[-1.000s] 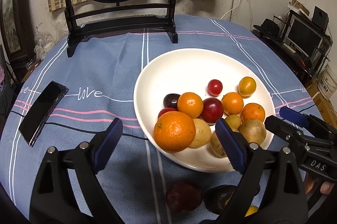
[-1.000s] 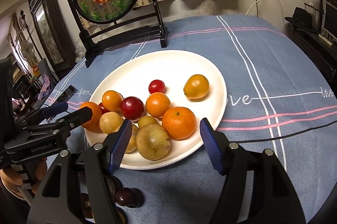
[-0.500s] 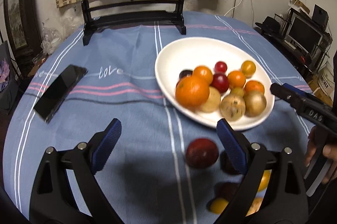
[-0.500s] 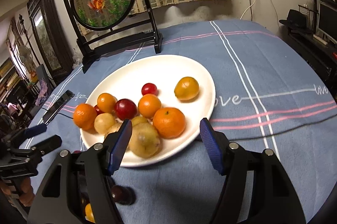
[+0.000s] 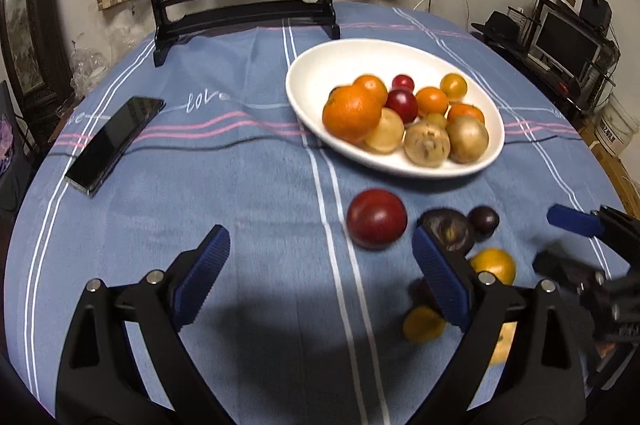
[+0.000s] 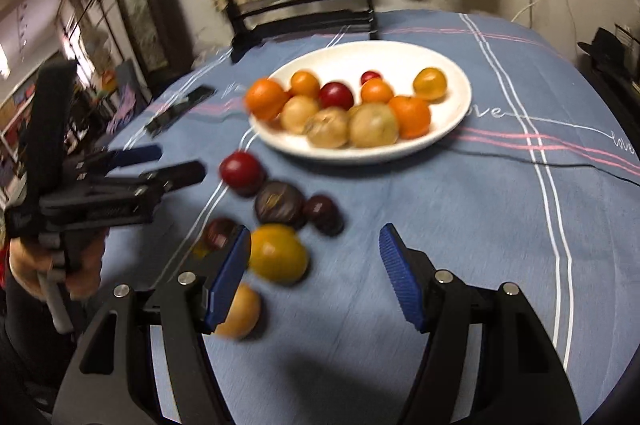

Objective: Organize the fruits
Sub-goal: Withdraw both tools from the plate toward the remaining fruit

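Fruit lies loose on the surface [image 5: 248, 185] near the white plate [image 5: 316, 73]. Both my left claw [image 5: 320, 265] and right claw [image 6: 314, 265] hang wide open, empty. Next, I judge, closing on the yellow fruit [image 6: 278, 253].

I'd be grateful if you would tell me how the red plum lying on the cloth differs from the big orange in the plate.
The red plum is dark red and glossy; the big orange is bright orange and matte. The plum lies alone on the blue cloth, while the orange sits in the white plate, pressed against other fruit. The orange looks somewhat larger. Both are round, and neither is held.
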`<action>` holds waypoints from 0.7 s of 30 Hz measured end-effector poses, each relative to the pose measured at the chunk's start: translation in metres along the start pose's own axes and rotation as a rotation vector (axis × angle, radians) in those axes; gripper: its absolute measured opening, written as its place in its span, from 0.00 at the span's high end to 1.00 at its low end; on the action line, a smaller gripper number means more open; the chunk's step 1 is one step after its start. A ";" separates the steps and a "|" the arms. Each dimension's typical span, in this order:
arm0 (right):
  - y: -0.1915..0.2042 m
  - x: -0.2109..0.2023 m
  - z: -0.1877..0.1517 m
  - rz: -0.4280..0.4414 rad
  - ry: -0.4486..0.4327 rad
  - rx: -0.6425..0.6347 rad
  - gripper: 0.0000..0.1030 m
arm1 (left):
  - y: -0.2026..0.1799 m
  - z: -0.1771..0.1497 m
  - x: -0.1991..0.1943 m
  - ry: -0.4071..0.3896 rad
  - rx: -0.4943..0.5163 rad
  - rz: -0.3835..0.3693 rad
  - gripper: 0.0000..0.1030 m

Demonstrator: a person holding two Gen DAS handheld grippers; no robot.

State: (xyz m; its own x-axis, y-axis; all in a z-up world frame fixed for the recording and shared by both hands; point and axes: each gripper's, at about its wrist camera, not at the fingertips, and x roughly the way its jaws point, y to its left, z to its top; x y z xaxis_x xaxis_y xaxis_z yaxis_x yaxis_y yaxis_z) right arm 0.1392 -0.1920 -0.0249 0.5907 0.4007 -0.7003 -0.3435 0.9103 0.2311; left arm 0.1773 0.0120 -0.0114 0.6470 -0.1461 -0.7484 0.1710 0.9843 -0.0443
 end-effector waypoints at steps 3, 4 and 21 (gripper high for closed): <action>0.011 -0.003 -0.010 0.012 0.028 -0.032 0.35 | 0.001 -0.011 0.001 0.023 -0.010 0.014 0.09; 0.017 -0.003 -0.014 0.009 0.039 -0.051 0.35 | 0.001 -0.013 0.001 0.028 -0.013 0.018 0.09; 0.063 0.031 -0.038 -0.035 0.153 -0.189 0.35 | 0.014 -0.049 0.005 0.102 -0.089 0.007 0.09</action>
State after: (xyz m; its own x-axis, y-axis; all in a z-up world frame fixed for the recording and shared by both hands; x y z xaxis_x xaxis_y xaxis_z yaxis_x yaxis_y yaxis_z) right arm 0.1076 -0.1260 -0.0578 0.4922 0.3361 -0.8030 -0.4643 0.8817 0.0845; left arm 0.1464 0.0298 -0.0476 0.5685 -0.1330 -0.8119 0.0975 0.9908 -0.0941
